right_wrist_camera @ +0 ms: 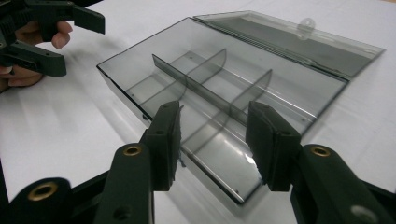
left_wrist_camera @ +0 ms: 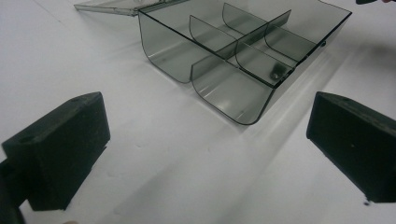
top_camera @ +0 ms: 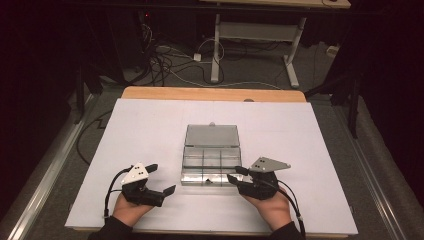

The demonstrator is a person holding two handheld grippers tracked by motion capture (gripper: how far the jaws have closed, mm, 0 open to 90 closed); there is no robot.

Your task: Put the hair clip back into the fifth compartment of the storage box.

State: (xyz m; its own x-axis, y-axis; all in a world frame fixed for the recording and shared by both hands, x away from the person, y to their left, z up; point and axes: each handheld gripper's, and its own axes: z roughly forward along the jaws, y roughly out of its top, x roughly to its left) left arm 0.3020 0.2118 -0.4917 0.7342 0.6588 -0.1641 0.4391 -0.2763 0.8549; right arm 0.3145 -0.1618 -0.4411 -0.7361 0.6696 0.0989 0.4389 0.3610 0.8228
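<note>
Compartment box (top_camera: pixel 210 159): a clear, smoke-tinted plastic organiser that sits at the centre of the white table (top_camera: pixel 150 125), with its lid (top_camera: pixel 211 135) folded flat toward 12 o'clock.

Right gripper (top_camera: pixel 239 178): held in the person's right hand (top_camera: pixel 272 207), just beside the box's near right corner, at about 4 o'clock from the box centre. Its jaws are released and stand apart, with nothing between them. In the right gripper view they frame the near wall and a corner cell, which suggests an approach line onto that side of the box.

Left gripper (top_camera: pixel 161 179): held in the left hand (top_camera: pixel 127 209), at about 8 o'clock from the box and clear of it. Its jaws are spread wide and empty. The left gripper view looks across bare table to the box's curved near wall.

Box interior: dividers (right_wrist_camera: pixel 205 91) split it into six cells. One small dark item (left_wrist_camera: pixel 276 73) lies in a near cell; its identity cannot be determined.

Placement rationale, as a judgement: the lid lies open for access from above, and the grippers flank the box so that either one can reach in or steady it.
</note>
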